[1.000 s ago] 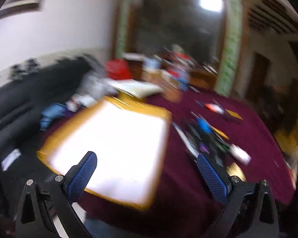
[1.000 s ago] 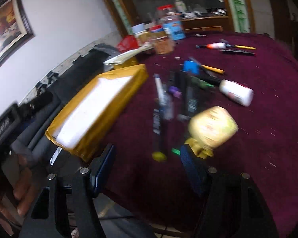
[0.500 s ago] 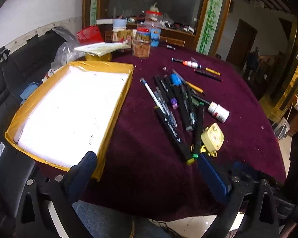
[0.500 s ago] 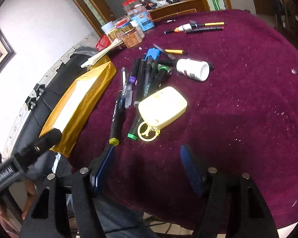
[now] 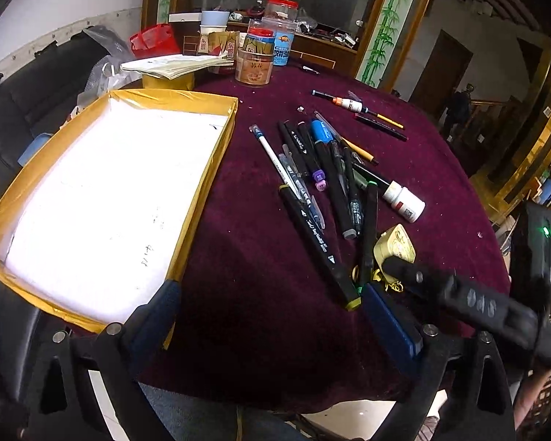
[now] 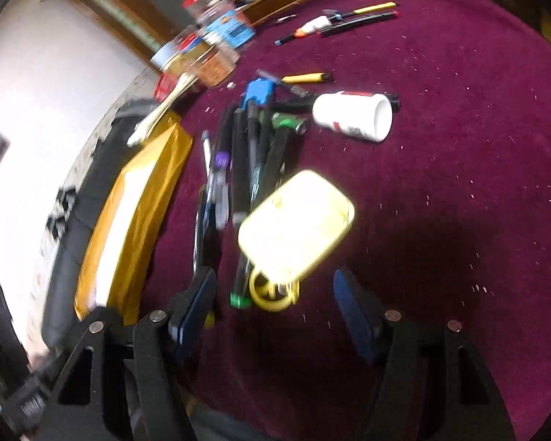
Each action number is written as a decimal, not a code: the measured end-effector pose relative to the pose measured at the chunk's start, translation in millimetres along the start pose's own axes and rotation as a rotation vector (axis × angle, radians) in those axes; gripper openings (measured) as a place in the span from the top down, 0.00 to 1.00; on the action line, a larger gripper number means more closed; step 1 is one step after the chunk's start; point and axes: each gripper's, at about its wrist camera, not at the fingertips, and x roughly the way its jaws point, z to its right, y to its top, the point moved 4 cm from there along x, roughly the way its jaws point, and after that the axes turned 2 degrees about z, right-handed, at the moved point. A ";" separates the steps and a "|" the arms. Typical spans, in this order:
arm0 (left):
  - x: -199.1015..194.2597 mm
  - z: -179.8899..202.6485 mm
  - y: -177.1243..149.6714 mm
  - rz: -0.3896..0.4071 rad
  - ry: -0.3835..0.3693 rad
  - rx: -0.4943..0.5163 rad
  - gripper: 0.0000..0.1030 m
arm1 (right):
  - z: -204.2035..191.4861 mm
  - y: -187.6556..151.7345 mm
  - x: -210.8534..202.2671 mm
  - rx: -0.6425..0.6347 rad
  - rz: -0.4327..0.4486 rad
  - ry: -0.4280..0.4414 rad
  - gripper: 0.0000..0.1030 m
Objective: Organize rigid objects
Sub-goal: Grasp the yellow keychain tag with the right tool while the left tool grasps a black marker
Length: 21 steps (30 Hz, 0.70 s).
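A pile of pens and markers [image 5: 323, 183] lies on the maroon tablecloth, with a white bottle [image 5: 404, 200] and a pale yellow tag [image 5: 395, 246] on a ring beside it. My left gripper [image 5: 272, 308] is open and empty above the table's near edge, between the pile and a gold box [image 5: 209, 169] lined in white. In the right wrist view, my right gripper [image 6: 273, 296] is open. The yellow tag [image 6: 297, 224] lies just ahead of it and the tag's ring sits between its fingertips, untouched. One right gripper finger [image 5: 407, 270] shows beside the tag.
Jars [image 5: 255, 62] and a stack of papers [image 5: 176, 64] crowd the table's far left. A few separate pens [image 5: 360, 110] lie further back. A black sofa [image 5: 18, 84] stands left of the box. The cloth right of the white bottle [image 6: 352, 115] is bare.
Both views have tipped down toward the table. The right gripper has rolled and come closer to the yellow tag, and it has entered the left wrist view at the right.
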 end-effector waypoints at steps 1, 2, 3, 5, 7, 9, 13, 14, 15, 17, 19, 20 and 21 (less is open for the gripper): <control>0.9 0.4 0.6 -0.006 -0.009 -0.001 0.06 | 0.8 2.7 1.9 0.020 -0.002 -0.002 0.35; 1.3 0.2 1.3 -0.012 -0.018 -0.003 0.07 | 1.1 6.8 4.4 0.040 -0.006 -0.003 0.35; 1.5 0.7 2.0 -0.014 -0.022 -0.005 0.08 | 0.9 11.3 7.2 0.059 -0.008 -0.008 0.35; 2.4 1.7 3.8 -0.015 -0.016 -0.010 0.09 | -2.3 19.3 13.7 0.068 -0.004 -0.036 0.35; 4.5 4.2 6.3 -0.023 -0.021 -0.011 0.11 | -5.8 22.7 18.9 0.047 0.013 -0.062 0.35; 9.1 9.3 8.7 -0.040 -0.031 -0.003 0.12 | -7.0 25.6 21.9 0.029 0.022 -0.077 0.36; 19.8 26.0 12.5 -0.074 -0.040 0.048 0.16 | 3.0 25.7 18.7 0.024 0.033 -0.070 0.53; 25.6 31.9 13.6 -0.086 -0.039 0.070 0.19 | 6.3 26.3 17.6 0.028 0.029 -0.047 0.53; 31.5 35.8 14.3 -0.101 -0.029 0.088 0.22 | 8.9 26.2 16.3 0.029 0.025 -0.027 0.53; 42.2 39.6 15.6 -0.131 -0.012 0.109 0.31 | 11.9 25.4 13.4 0.031 0.021 0.000 0.53; 54.8 42.3 18.5 -0.155 -0.011 0.110 0.37 | 12.3 23.1 11.8 0.013 0.024 0.012 0.53; 60.3 42.8 18.7 -0.168 -0.007 0.109 0.42 | 10.4 22.9 12.1 0.005 0.026 0.010 0.53; 66.4 41.9 17.7 -0.183 -0.005 0.106 0.49 | 8.8 22.0 12.0 -0.012 0.029 0.003 0.53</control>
